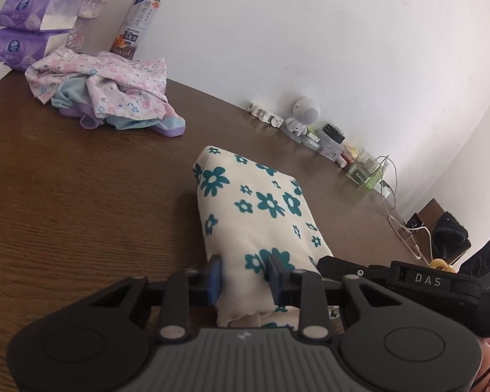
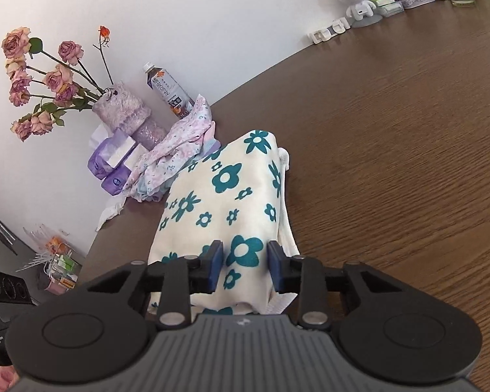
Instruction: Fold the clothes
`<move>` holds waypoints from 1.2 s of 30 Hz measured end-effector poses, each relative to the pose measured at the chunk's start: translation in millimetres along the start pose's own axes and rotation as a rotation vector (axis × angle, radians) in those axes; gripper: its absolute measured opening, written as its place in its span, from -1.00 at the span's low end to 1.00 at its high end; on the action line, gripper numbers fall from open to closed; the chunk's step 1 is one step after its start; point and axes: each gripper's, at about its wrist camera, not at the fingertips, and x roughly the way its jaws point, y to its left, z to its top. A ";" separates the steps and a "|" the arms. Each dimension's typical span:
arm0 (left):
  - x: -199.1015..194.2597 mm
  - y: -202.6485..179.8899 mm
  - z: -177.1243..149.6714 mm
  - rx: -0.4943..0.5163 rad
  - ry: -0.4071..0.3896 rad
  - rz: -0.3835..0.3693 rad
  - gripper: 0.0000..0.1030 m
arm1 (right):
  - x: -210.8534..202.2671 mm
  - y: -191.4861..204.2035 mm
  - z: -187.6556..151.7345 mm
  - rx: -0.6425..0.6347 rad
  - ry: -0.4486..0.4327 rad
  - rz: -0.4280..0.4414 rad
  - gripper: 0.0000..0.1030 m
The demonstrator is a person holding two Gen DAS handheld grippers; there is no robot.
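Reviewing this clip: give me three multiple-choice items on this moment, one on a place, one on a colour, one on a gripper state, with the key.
1. Where is the pile of unfolded clothes?
A. by the wall, in front of the drink bottle
B. between the grippers
C. on the floor

2. What colour are the flowers on the cream garment?
A. red
B. teal
C. yellow

3. How does the left gripper stand?
A. wide open over bare table
B. out of view
C. its fingers on either side of the cream garment's near end

Key: 1 A, the heap lies at the bottle's foot; 2 B, the print is teal on cream; 3 C, cloth fills the gap between its blue pads, as with the right gripper.
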 end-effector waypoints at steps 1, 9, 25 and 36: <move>-1.7 2.2 2.5 -0.015 -0.004 -0.004 -0.37 | -1.1 -2.2 2.7 0.013 -0.003 0.007 -0.36; -13.9 10.6 26.9 -0.038 -0.077 0.025 0.22 | -12.3 -6.4 33.6 -0.011 -0.111 -0.018 0.73; 49.3 16.5 62.7 -0.102 0.016 0.025 -0.21 | 53.4 1.7 71.8 -0.025 -0.007 -0.022 0.42; 31.3 20.6 52.9 -0.088 0.036 -0.014 0.14 | 63.0 -17.1 71.6 0.017 0.005 0.009 0.03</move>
